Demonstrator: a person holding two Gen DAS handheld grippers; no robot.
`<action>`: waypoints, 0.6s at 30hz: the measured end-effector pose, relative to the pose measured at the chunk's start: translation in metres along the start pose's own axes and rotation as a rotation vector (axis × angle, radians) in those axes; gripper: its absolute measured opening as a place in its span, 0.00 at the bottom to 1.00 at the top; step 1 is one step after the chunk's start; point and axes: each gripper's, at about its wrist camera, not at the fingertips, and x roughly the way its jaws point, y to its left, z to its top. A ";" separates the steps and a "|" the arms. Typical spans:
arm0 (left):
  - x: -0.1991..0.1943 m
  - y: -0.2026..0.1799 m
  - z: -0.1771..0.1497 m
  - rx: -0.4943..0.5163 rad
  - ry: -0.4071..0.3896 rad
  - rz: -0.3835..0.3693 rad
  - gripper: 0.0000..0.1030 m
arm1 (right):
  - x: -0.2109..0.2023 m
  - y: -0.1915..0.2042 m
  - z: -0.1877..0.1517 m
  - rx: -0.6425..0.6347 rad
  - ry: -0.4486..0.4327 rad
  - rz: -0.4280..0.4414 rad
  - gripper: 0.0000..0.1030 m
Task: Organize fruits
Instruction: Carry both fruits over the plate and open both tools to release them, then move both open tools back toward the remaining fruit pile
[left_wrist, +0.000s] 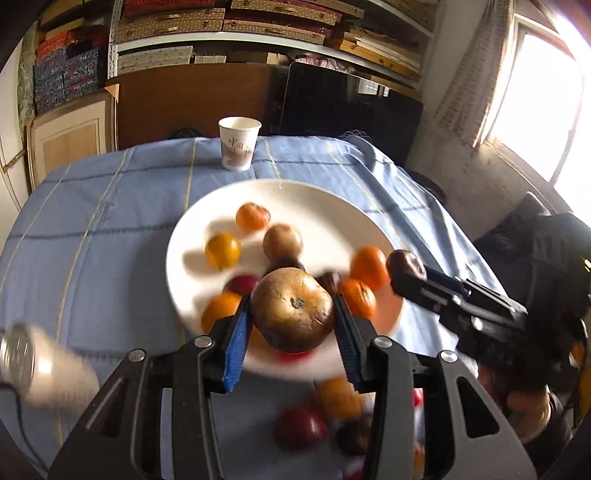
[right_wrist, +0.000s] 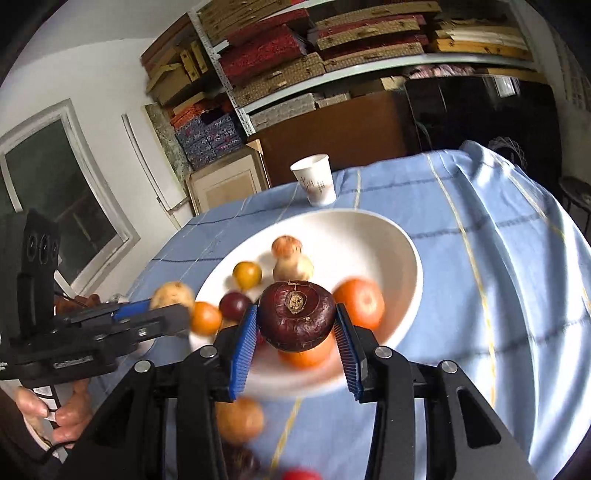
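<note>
One white plate (right_wrist: 399, 236) and one paper cup (right_wrist: 317, 179) at its 12 o'clock are counted. Two grippers are seen, each with one fruit clamped: brown fruit (left_wrist: 293, 308), dark maroon fruit (right_wrist: 297, 314). Plate fruits are too blurred for counting.

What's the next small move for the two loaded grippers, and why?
Probably lower the left gripper and open its jaws over a bare patch of the white plate. It grips a brown fruit above the near rim; the right gripper holds a dark purple fruit and can follow.
</note>
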 end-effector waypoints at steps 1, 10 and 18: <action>0.008 0.001 0.006 -0.004 0.002 -0.008 0.41 | 0.005 0.001 0.002 -0.010 0.000 0.002 0.41; -0.002 0.008 0.007 -0.059 -0.083 0.019 0.83 | 0.002 -0.003 0.005 -0.018 0.005 0.004 0.59; -0.056 -0.006 -0.054 -0.007 -0.141 0.102 0.93 | -0.037 0.003 -0.028 -0.071 0.027 -0.023 0.61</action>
